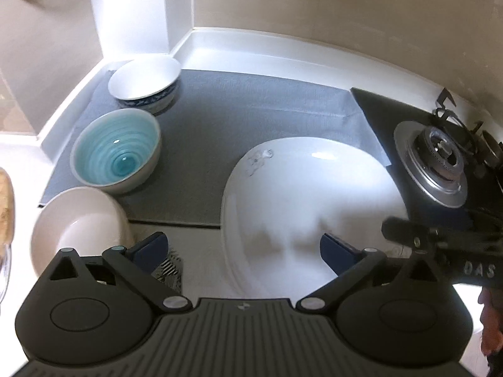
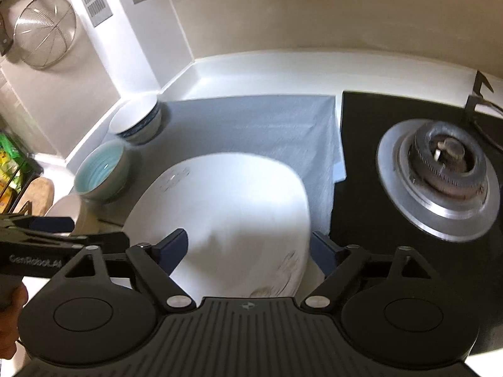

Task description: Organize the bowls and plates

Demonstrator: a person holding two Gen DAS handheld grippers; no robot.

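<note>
A large white plate (image 1: 301, 194) lies on the grey mat (image 1: 251, 106) and also shows in the right wrist view (image 2: 226, 207). A blue-patterned white bowl (image 1: 144, 83), a teal bowl (image 1: 118, 152) and a cream bowl (image 1: 78, 226) stand in a row along the left. My left gripper (image 1: 243, 251) is open and empty, hovering over the plate's near left edge. My right gripper (image 2: 248, 248) is open and empty above the plate's near right part. The same bowls show in the right wrist view: patterned (image 2: 136, 122), teal (image 2: 102, 172), cream (image 2: 67, 210).
A black gas hob (image 2: 361, 157) with a metal burner (image 2: 440, 176) borders the mat on the right. The white counter rim (image 2: 251, 66) and beige wall close the back. A mesh strainer (image 2: 45, 31) hangs on the left wall. A rack of packets (image 2: 12, 169) stands far left.
</note>
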